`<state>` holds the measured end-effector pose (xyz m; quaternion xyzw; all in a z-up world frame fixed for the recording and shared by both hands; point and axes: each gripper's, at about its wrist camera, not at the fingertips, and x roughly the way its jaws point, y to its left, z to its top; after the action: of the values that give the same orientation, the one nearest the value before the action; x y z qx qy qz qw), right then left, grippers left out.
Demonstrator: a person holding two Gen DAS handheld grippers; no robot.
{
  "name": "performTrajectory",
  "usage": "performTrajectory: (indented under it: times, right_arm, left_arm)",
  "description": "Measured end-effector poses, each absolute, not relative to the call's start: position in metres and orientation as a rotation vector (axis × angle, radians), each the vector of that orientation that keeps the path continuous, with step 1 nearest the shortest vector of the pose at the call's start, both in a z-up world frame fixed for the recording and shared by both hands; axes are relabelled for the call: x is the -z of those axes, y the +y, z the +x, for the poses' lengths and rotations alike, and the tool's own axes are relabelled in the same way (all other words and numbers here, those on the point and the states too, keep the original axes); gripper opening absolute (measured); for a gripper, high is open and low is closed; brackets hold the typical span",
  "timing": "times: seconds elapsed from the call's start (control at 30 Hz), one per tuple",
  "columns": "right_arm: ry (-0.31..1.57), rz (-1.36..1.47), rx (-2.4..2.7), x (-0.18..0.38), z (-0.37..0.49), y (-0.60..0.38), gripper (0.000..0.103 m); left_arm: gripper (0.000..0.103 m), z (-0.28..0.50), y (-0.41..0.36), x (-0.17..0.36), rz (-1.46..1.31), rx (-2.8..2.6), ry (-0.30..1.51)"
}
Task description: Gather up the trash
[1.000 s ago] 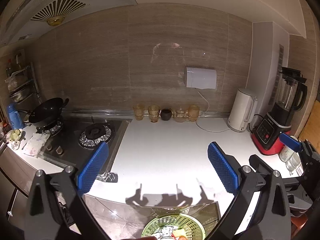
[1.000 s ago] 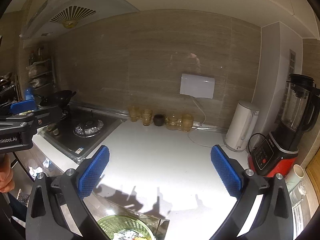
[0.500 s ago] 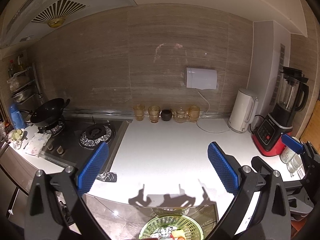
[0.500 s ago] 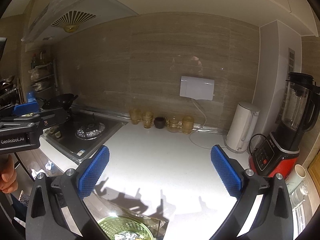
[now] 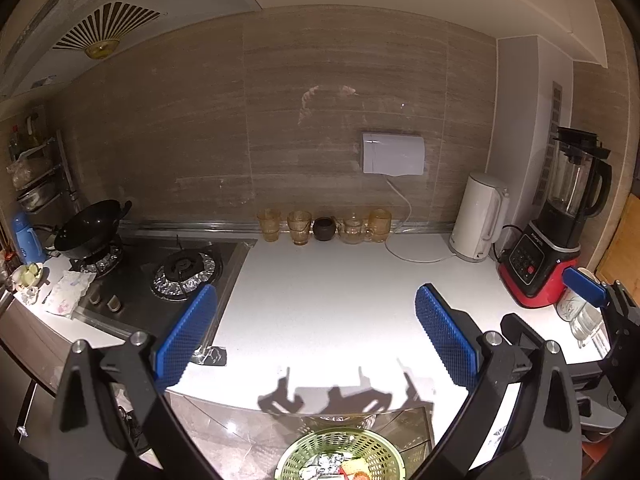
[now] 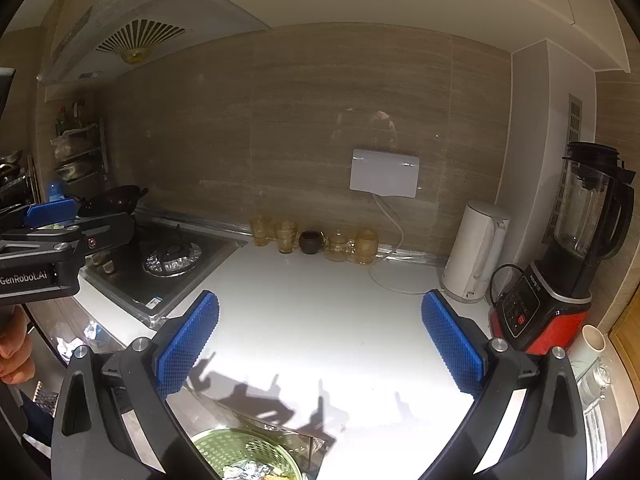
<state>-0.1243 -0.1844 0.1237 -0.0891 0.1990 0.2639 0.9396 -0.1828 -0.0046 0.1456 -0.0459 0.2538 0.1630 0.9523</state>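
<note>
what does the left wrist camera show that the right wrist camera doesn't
Only the left wrist view shows the crumpled wrapper and small bowl left of the stove. Only the right wrist view shows the white cup beside the blender and the person's hand. Both show the green basket, kettle and both grippers open.

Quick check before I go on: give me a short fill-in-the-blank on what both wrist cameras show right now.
1. Both the left gripper and right gripper are ____.
2. The wok sits on the ____.
3. The basket holding trash is ____ in colour.
4. The kettle stands just left of the ____.

Answers: open; stove; green; blender
</note>
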Motion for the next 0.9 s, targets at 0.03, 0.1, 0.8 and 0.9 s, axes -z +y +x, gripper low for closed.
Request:
performTrajectory:
  times: [0.03,0.1,0.8,0.9]
  right_arm:
    - [0.407,-0.183,-0.537,-0.1233,-0.1241,-0.1846,0.101]
    - [0.407,-0.183,-0.533,-0.1229,-0.1238,-0.1853,0.101]
    - [0.415,-0.176,-0.524,-0.1198,-0.1219,-0.1897,0.101]
    - [0.417,-0.173,-0.522,-0.1195,-0.1219,-0.1902,0.101]
  left_arm:
    - [0.095,-0.1823,-0.0035,-0.1454,-0.097,-0.33,0.517]
    - [0.095,-0.1805,-0.0028,-0.1448,-0.105,-0.322,0.519]
    - [0.095,-0.1763,-0.0091,-0.1435,-0.09,-0.307,0.5]
    - [0.095,-0.176,-0.0113,-0.1435,-0.078,-0.305,0.501]
